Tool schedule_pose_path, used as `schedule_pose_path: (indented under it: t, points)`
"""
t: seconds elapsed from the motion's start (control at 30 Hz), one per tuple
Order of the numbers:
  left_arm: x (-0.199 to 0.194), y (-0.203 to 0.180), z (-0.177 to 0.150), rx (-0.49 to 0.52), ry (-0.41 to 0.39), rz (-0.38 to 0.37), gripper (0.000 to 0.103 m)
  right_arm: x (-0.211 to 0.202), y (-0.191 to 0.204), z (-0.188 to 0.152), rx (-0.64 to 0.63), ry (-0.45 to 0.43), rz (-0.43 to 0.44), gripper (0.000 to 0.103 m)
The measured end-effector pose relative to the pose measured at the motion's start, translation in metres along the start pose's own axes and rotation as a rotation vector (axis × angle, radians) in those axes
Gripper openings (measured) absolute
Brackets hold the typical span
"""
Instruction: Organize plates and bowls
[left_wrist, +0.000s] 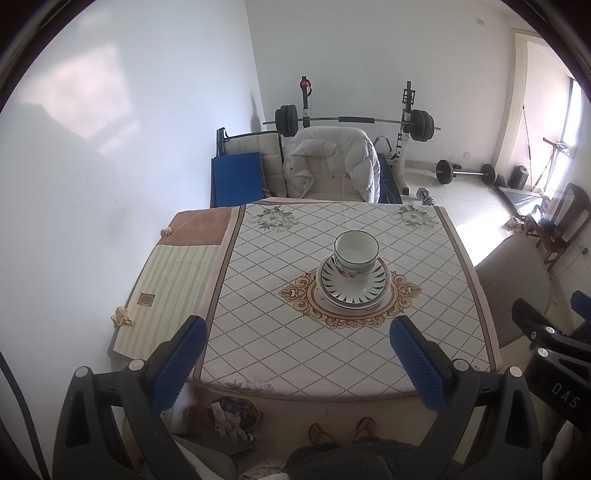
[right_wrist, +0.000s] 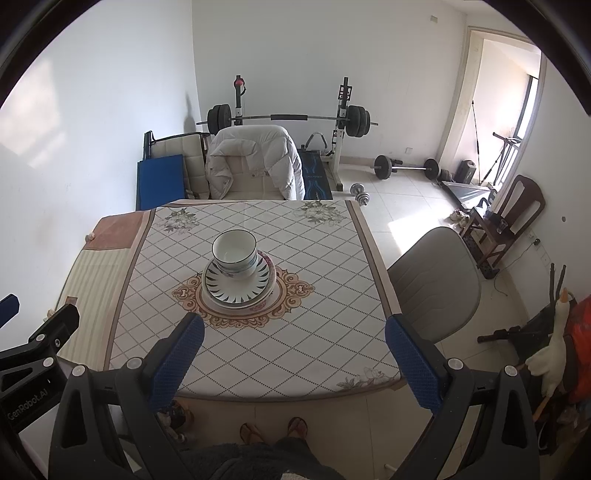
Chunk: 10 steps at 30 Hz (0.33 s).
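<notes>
— Patterned cloth covers the surface (left_wrist: 332, 350), a diamond grid with an ornate medallion at its middle. Where's the crockery?

— Right on that medallion. One bowl (left_wrist: 355, 251) stands upright in a striped plate (left_wrist: 354, 286), which lies on a second plate with a floral rim (left_wrist: 373, 304). From the right wrist view the same bowl (right_wrist: 234, 253) sits toward the far side of the striped plate (right_wrist: 238, 286), not centred.

— And the tongs?

— Both spread wide, holding nothing. The left tongs (left_wrist: 299, 350) and the right tongs (right_wrist: 293, 350) hang over the near edge of the surface, well apart from the stack. The stack looks already nested, so I'd judge the sorting done or nearly so.

— What could go wrong from here?

— If the stack gets lifted or shifted as one, the off-centre bowl could slide on the glazed plate and tip. Pinching only the upper plate's rim might drag it off the lower one. The cloth could also bunch under a pushed plate.

— Anything around it?

— A striped beige mat (left_wrist: 166, 288) lies beside the cloth on the left, toward the wall. Behind the surface stands a chair draped with a white padded jacket (left_wrist: 332, 162), then a barbell rack (left_wrist: 354, 120) against the far wall. A grey chair (right_wrist: 436, 284) is off to the right, loose weights on the tiled floor. The person's sandalled feet (right_wrist: 273, 428) show below the near edge.
</notes>
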<state>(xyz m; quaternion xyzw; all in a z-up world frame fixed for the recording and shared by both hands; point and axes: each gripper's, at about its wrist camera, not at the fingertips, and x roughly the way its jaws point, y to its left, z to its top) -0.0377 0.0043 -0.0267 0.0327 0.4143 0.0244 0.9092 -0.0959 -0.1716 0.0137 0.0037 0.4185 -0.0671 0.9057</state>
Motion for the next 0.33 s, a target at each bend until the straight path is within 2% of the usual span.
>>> schedule_pose_path:
  t: [0.33]
  points:
    - [-0.0012,0.0016,0.0002,-0.001,-0.006,0.002,0.102,0.0002,0.0003,0.0004,-0.001,-0.004,0.001,0.1]
